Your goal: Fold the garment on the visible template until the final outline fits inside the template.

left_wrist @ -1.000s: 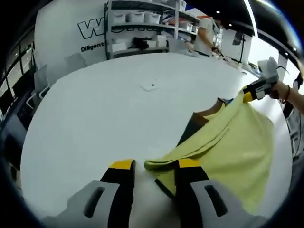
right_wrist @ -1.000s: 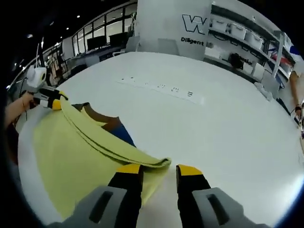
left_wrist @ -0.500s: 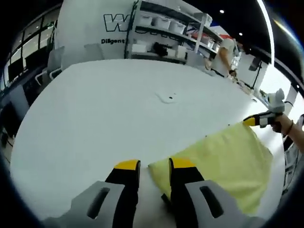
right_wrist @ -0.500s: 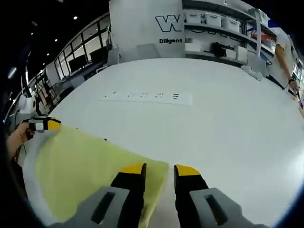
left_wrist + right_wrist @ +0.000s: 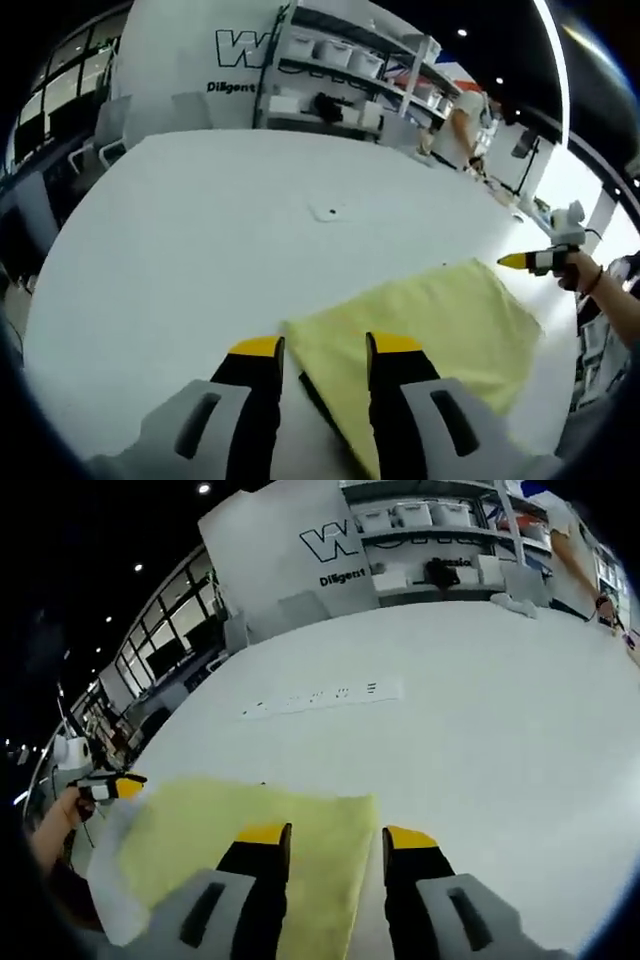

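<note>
A pale yellow garment (image 5: 420, 330) lies folded flat on the white table (image 5: 180, 250), with a dark strip (image 5: 320, 400) showing under its near edge. My left gripper (image 5: 326, 346) is open, and the garment's near corner lies between its jaws on the table. In the right gripper view the garment (image 5: 240, 825) spreads to the left, and my right gripper (image 5: 336, 836) stands open over its far corner. A paler sheet (image 5: 110, 880) borders the cloth there. The right gripper (image 5: 525, 262) hangs just past the cloth's far corner. The left gripper (image 5: 112, 785) hovers beside the other corner.
A white power strip (image 5: 320, 695) lies further out on the table, and a small flat fitting (image 5: 325, 212) sits near its middle. Shelves with bins (image 5: 340, 60) and a standing person (image 5: 465, 125) are beyond the table's far edge.
The lifted fold has come down and the garment now lies flat. Both grippers' jaws have widened and drawn back slightly from the cloth's corners.
</note>
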A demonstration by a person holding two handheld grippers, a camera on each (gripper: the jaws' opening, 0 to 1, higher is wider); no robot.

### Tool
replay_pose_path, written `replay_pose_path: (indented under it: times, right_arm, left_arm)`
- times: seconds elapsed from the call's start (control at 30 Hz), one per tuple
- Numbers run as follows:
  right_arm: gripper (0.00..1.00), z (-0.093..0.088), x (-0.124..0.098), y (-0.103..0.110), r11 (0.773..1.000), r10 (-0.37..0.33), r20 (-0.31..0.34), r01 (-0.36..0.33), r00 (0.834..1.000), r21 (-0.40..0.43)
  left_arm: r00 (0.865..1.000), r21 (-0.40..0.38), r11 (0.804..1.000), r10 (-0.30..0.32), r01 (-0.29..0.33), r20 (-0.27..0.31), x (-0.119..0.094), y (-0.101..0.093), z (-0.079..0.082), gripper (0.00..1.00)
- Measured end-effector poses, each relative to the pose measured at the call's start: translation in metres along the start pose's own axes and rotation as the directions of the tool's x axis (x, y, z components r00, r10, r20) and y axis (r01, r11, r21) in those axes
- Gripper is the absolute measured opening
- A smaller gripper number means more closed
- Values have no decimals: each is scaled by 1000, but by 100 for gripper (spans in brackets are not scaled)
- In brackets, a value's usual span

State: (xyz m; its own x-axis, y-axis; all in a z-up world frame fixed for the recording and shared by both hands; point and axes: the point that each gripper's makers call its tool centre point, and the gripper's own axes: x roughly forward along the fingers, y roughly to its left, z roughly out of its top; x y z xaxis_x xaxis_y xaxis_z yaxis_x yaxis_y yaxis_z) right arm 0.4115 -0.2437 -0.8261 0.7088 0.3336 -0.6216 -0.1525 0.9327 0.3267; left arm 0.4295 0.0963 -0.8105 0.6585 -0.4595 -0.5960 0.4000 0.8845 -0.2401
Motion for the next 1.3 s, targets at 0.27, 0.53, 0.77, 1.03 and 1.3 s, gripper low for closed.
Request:
replay_pose_path:
  times: [0.27,0.53,0.77,1.03,1.3]
  right_arm:
    - [37,-23,-30,19,999,52,-24,-52,998,7]
    - [37,-45,-53,33,997,64,-40,-65,997,-42]
    - [37,-69,-66,36,997,70,-74,-73,995,-39]
    - [37,-96,-78,39,996,68,-109,-74,992,-51]
    - [35,-107,-82,41,996,71,-107,-75,992,-41]
  left_arm:
    - [1000,12,1000,-18,18,0,-26,-19,-18,34]
    - [999,-1,999,-48,48,-5,-51,-32,-41,34]
    - [999,-23,998,-54,54,-5,-67,-37,-54,35]
    - [997,26,997,-71,70,10,-83,-43,-77,34]
    - [995,46,994,-97,98,-19,-96,-46,-100,32]
